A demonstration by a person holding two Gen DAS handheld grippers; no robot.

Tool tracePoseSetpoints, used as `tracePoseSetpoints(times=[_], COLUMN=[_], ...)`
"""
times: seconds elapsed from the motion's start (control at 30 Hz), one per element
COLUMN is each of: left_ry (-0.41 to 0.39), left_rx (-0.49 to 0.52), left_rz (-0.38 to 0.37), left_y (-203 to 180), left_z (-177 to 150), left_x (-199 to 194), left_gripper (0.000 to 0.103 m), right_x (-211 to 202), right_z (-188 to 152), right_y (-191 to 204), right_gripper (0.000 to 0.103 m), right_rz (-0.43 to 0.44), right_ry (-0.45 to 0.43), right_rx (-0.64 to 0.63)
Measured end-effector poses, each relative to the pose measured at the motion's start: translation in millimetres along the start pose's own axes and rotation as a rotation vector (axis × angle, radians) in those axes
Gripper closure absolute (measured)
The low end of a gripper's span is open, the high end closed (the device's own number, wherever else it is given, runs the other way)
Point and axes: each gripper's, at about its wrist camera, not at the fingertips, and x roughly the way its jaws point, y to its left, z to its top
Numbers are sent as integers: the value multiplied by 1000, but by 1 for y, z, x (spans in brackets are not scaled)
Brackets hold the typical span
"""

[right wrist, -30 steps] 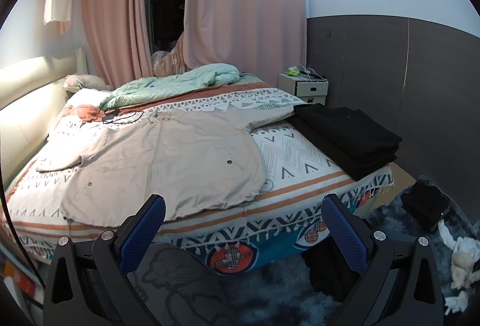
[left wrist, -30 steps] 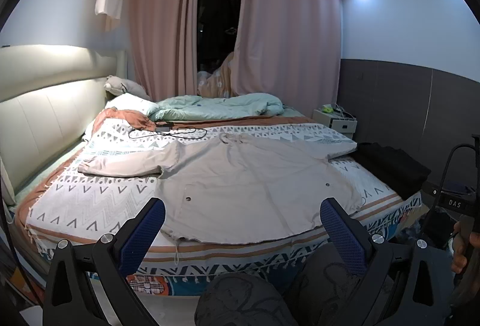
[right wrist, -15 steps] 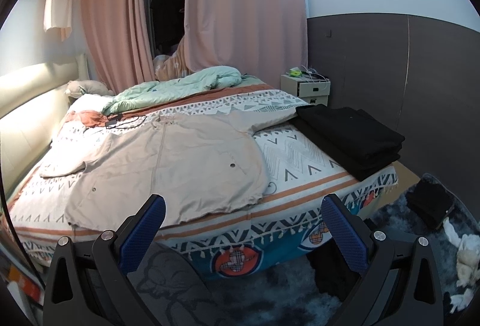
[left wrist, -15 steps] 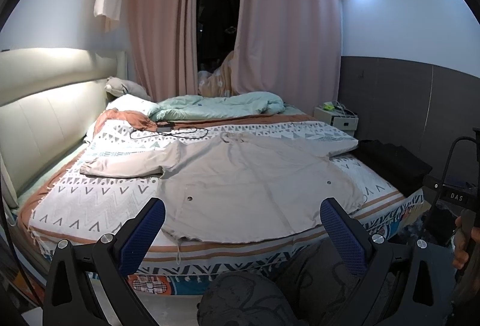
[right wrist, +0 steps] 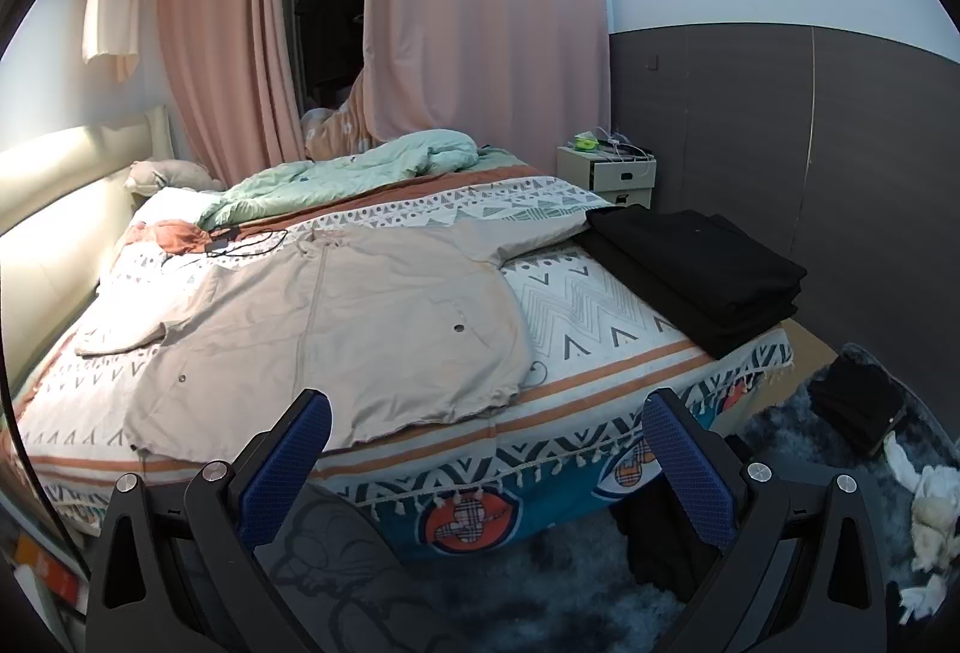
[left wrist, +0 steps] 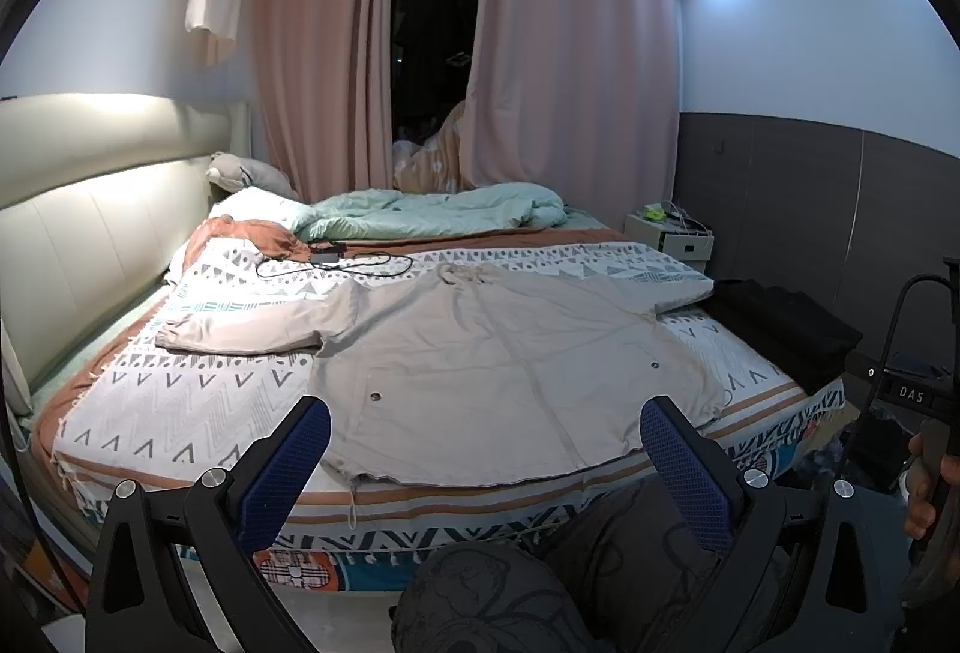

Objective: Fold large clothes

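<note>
Left gripper (left wrist: 483,464): your jaws are spread wide, nothing in them, hanging short of the bed edge.
Right gripper (right wrist: 486,464): same deal, wide apart and empty.
Knees (left wrist: 540,581): yours, I think, dark pants low between the fingers.
Coat (left wrist: 510,359): beige, laid flat across the bed (left wrist: 150,413), hem toward you, sleeves out to both sides.
Black stack (right wrist: 696,281): folded, on the bed's right corner, touching one sleeve tip.
Duvet (left wrist: 432,212): green, bunched at the far side.
</note>
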Motion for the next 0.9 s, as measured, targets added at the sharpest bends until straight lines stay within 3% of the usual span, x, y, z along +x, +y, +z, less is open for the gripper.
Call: tracePoseSetpoints(times=[0.9], left_ry=[-6], left_rx=[-4], left_rz=[6], left_y=[0], left_z=[-3], left_x=[-3], left_gripper=[0], right_x=[-7], right_z=[1], right_y=[-5], right_gripper=[0], right_rz=[0], right_ry=[-18], right_rx=[7])
